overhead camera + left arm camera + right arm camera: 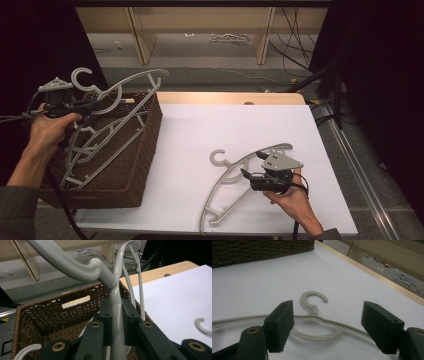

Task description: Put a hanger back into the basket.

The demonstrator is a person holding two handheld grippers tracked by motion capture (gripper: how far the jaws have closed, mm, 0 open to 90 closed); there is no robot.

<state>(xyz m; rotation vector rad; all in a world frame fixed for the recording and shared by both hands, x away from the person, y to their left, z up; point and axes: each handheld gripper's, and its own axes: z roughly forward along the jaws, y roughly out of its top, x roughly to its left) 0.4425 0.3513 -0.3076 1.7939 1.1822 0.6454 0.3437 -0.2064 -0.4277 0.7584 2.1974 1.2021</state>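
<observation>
High view: the left gripper (92, 104) holds a grey hanger (131, 84) above the wicker basket (142, 150).

Left gripper view: jaws clamped on that hanger's neck.

Right gripper view: the right gripper (328, 326) stands wide open over the second hanger (317, 322) lying flat on the white table (262, 287).

Basket (135, 165) left on table (200, 130); hangers (95, 145) inside; 1 hanger (235, 185) right of it
</observation>
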